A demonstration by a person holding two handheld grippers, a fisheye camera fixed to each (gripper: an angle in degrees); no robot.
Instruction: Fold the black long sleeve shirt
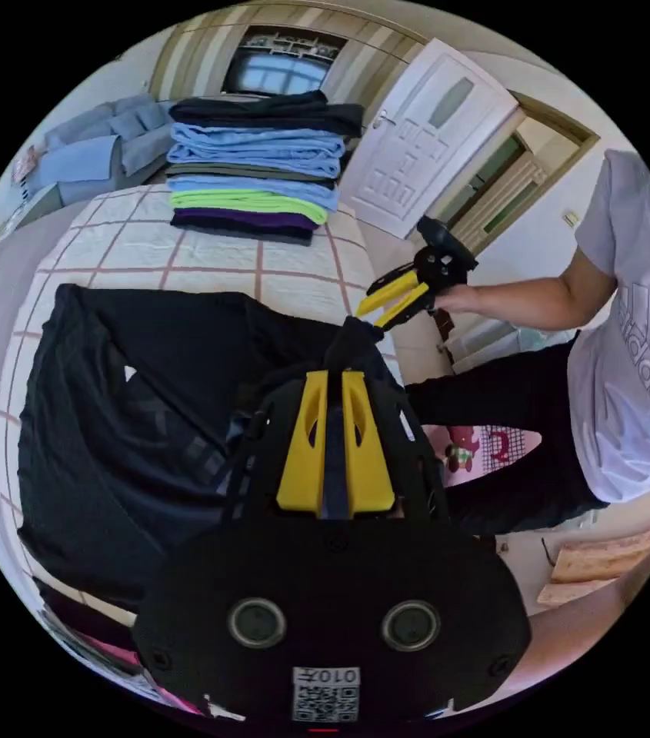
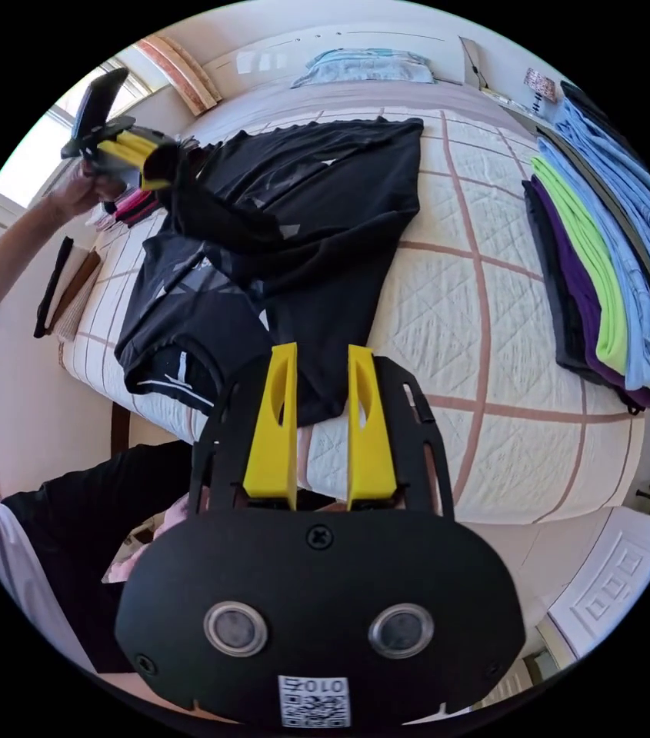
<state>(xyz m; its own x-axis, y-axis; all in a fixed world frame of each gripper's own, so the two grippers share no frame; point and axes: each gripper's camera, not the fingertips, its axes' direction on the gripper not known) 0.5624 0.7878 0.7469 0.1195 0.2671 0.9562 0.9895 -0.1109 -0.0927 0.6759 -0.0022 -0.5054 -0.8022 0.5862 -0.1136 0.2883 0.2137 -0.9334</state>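
Note:
The black long sleeve shirt (image 1: 148, 384) lies spread over a quilted bed (image 1: 209, 254), partly folded, with one part lifted. In the left gripper view my left gripper (image 1: 335, 375) is shut on a bunched-up piece of the shirt, dark cloth showing between its yellow jaws. The right gripper (image 1: 372, 317), held in a hand, hovers just beyond that bunch. In the right gripper view the shirt (image 2: 301, 207) stretches from the left gripper (image 2: 161, 173), which pinches a raised corner, down toward my right gripper (image 2: 322, 352). Its jaws stand open above the shirt's near edge.
A stack of folded clothes (image 1: 263, 169) in blue, green, purple and black sits on the bed's far side, also the stack (image 2: 609, 254). A person in a white T-shirt (image 1: 632, 346) stands at the bed's edge. A white door (image 1: 425, 146) is behind.

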